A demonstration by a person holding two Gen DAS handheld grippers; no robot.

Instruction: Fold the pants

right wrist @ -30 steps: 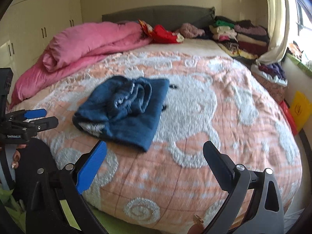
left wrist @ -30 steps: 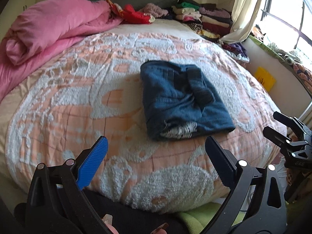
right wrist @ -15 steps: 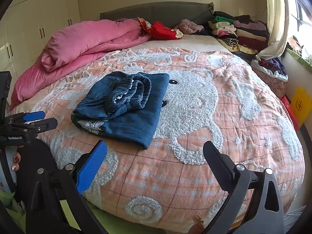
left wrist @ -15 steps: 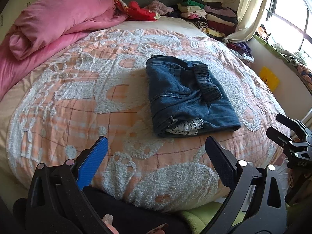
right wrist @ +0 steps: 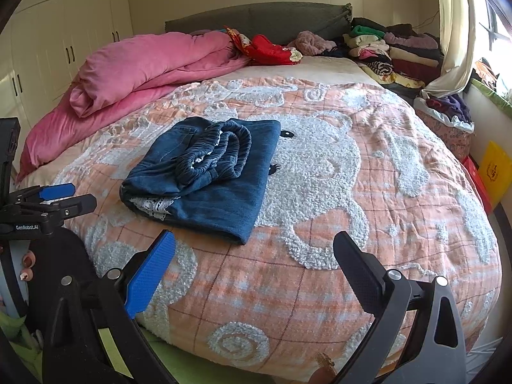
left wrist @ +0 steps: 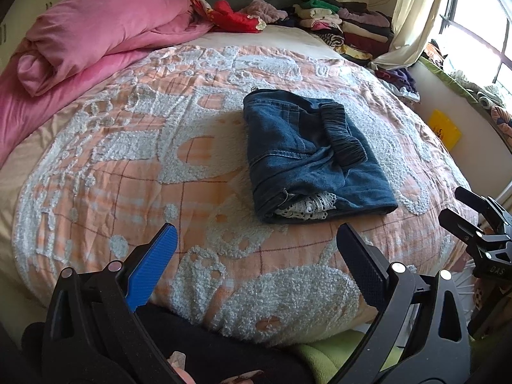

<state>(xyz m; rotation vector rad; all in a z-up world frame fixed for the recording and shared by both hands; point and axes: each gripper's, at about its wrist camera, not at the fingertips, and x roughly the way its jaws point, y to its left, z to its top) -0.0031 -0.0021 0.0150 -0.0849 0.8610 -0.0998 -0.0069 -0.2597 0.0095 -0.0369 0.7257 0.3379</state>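
The blue denim pants [left wrist: 307,156] lie folded into a compact rectangle on the orange and white bedspread [left wrist: 128,160], with the elastic waistband on top and white lace showing at the near edge. They also show in the right wrist view [right wrist: 208,176]. My left gripper [left wrist: 256,249] is open and empty, held off the near edge of the bed, short of the pants. My right gripper [right wrist: 254,256] is open and empty, also at the near bed edge, to the right of the pants. Each gripper shows at the other view's side, the right one [left wrist: 473,220] and the left one [right wrist: 54,198].
A pink duvet [left wrist: 96,41] is bundled at the far left of the bed. Stacks of folded clothes [left wrist: 345,28] sit at the far right by the curtain [left wrist: 412,16]. A red garment [left wrist: 233,19] lies by the grey headboard. White wardrobes [right wrist: 57,48] stand at the left.
Both grippers have drawn a little closer to the bed and tilted up, so the pants sit larger and lower in view. The pants have not moved. Both grippers stay open.
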